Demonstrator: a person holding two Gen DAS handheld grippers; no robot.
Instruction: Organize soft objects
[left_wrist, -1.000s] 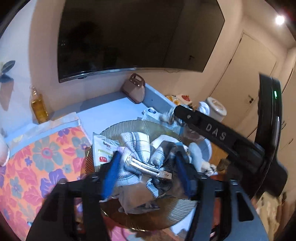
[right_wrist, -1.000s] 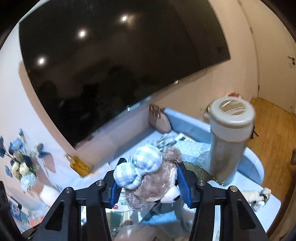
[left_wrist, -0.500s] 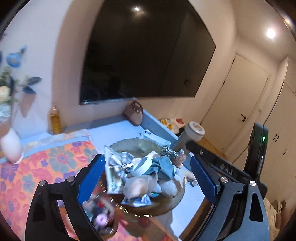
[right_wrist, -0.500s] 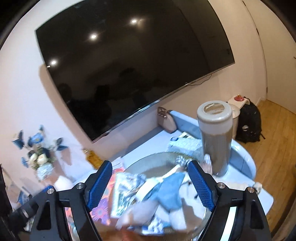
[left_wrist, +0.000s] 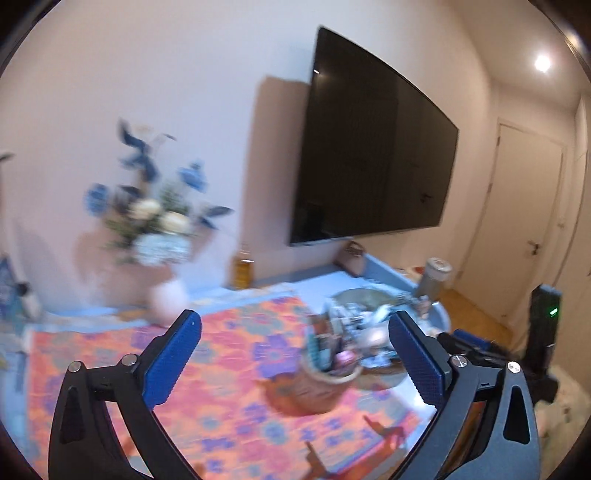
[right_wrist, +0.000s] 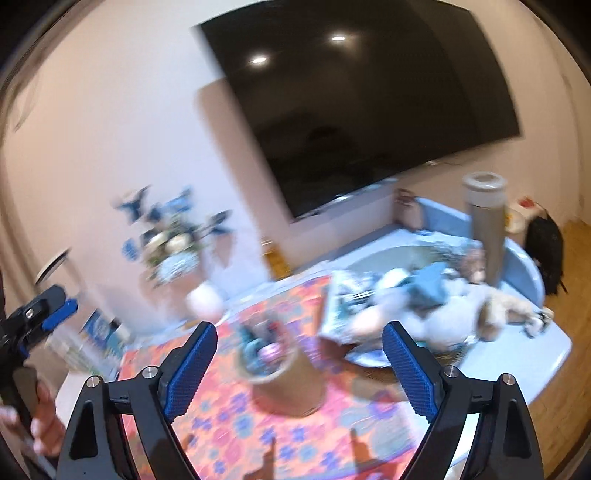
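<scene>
A heap of soft things (right_wrist: 417, 299) lies on the round tray (right_wrist: 380, 254) at the right end of the table: a blue cloth (right_wrist: 430, 284), a pale plush toy (right_wrist: 491, 312) and blurred fabric. The left wrist view shows the same heap (left_wrist: 365, 317), small and far off on the tray (left_wrist: 351, 293). My left gripper (left_wrist: 293, 356) hangs back over the floral mat, jaws opening wide with nothing between them. My right gripper (right_wrist: 301, 365) is also back from the tray, its jaws opening and empty.
A woven basket (right_wrist: 284, 376) of small items stands on the orange floral mat (right_wrist: 236, 413), between the grippers and the tray. A tall flask (right_wrist: 484, 229) stands beside the tray. A flower vase (left_wrist: 166, 295) and an oil bottle (left_wrist: 242, 271) stand by the wall under the television (left_wrist: 369, 147).
The left gripper let go of the checked cloth and the right let go of the plush bear over the tray. Both then pulled back and left, with their jaws spreading wide.
</scene>
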